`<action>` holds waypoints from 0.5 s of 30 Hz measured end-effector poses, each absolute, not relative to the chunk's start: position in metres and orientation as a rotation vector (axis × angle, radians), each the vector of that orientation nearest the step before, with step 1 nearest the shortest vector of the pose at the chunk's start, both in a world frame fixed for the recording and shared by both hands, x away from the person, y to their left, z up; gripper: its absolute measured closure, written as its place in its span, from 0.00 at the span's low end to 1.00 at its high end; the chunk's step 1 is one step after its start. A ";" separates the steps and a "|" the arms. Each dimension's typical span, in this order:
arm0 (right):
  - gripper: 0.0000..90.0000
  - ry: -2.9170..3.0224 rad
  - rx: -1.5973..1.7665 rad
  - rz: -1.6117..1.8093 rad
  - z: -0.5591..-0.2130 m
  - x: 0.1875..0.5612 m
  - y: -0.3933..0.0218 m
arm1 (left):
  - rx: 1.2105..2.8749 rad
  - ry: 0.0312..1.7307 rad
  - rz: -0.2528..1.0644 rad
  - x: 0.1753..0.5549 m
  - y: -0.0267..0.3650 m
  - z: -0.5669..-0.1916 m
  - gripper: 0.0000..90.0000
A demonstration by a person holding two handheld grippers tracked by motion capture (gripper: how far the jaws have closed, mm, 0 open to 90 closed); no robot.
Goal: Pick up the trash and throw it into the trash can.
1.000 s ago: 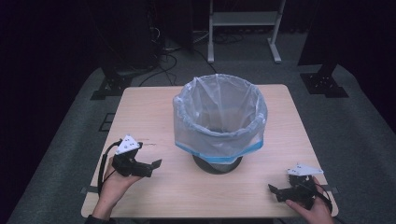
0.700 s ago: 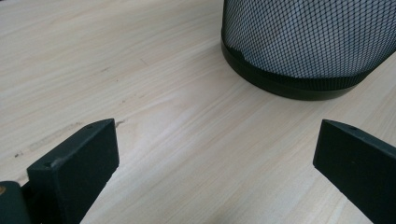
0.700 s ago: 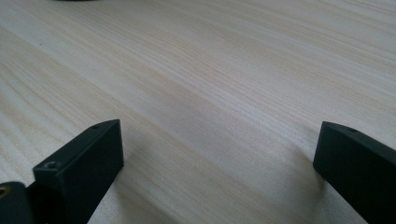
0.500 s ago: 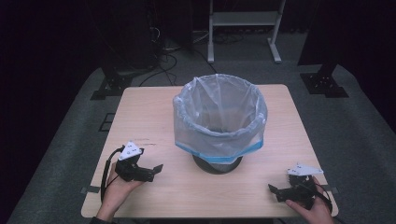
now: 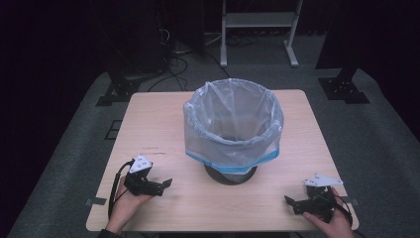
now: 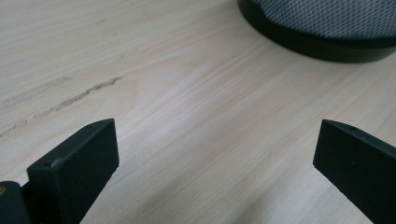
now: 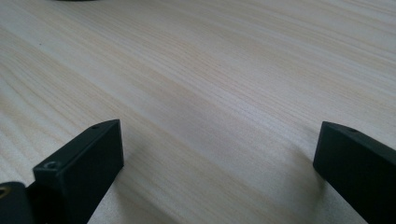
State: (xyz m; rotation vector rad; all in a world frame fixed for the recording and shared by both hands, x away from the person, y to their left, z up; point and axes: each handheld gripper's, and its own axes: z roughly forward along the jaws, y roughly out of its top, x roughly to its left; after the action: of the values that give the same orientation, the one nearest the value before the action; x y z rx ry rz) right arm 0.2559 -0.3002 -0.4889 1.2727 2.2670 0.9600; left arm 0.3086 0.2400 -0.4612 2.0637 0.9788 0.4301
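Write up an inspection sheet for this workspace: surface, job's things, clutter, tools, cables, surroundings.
Surface: light wooden table, bare wood with a faint dark streak near the left tool.
Job's things: black mesh waste bin lined with a clear plastic bag that has a blue band at its lower edge; it stands upright mid-table and looks empty.
Clutter: nothing seen.
Tools: left tool and right tool, each held low at the near edge of the table, jaws wide apart, nothing between them, both apart from the bin.
Cables: a black cable loops from the left tool over the table edge.
Surroundings: grey carpet, black stand feet, a white frame behind, dark backdrop.
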 end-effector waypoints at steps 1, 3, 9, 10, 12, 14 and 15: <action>0.00 2.267 1.273 0.960 -0.489 0.256 -0.300 | 2.067 0.980 0.429 0.309 0.240 -0.463 0.00; 0.00 2.267 1.273 0.960 -0.489 0.256 -0.300 | 2.087 0.984 0.419 0.310 0.239 -0.467 0.00; 0.00 2.267 1.273 0.960 -0.489 0.256 -0.300 | 2.108 0.992 0.427 0.311 0.240 -0.473 0.00; 0.00 2.267 1.274 0.960 -0.489 0.256 -0.300 | 2.108 0.996 0.428 0.311 0.240 -0.474 0.00; 0.00 2.267 1.274 0.960 -0.489 0.256 -0.300 | 2.122 0.993 0.428 0.311 0.239 -0.478 0.00; 0.00 2.267 1.274 0.960 -0.489 0.256 -0.300 | 2.144 0.993 0.430 0.313 0.238 -0.481 0.00; 0.00 2.267 1.274 0.960 -0.489 0.256 -0.300 | 2.149 0.992 0.437 0.313 0.238 -0.481 0.00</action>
State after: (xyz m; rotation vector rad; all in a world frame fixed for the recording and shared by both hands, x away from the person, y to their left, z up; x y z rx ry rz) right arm 0.2556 -0.3001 -0.4889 1.2739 2.2672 0.9602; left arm 0.3129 0.2375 -0.4811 2.1489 0.9924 0.4367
